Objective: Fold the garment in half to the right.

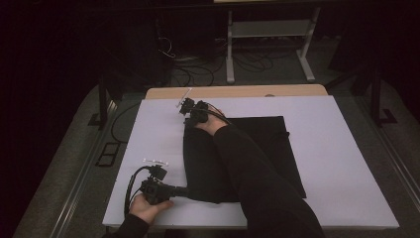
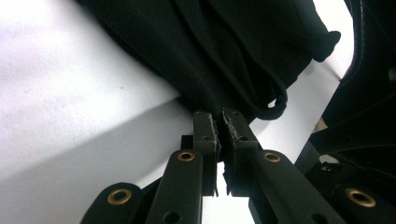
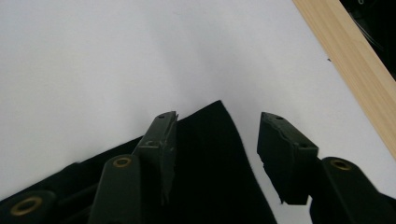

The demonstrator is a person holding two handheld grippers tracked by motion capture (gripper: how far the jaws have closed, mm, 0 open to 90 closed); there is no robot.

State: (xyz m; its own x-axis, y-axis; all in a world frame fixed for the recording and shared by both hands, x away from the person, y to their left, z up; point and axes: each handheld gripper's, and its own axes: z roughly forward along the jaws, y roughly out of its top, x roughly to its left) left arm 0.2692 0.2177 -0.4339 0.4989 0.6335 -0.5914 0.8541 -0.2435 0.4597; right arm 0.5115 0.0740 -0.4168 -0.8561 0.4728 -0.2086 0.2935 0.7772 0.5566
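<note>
The garment (image 1: 262, 148) lies spread on the board (image 1: 346, 163), which rests on the worktop (image 1: 237, 91). The left gripper (image 1: 184, 191) sits at the garment's near left corner, the hem between its fingers (image 2: 205, 135). The right gripper (image 1: 190, 111) is at the far left corner, the corner tip lying between its fingers (image 3: 161, 140), with bare board ahead of them and the worktop's edge beyond.

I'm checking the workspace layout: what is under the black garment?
The black garment lies on a white board, bare all around it. A strip of wooden table shows past the board's far edge. Whatever lies beneath the cloth itself is covered, and the person's sleeve hides part of it.
</note>
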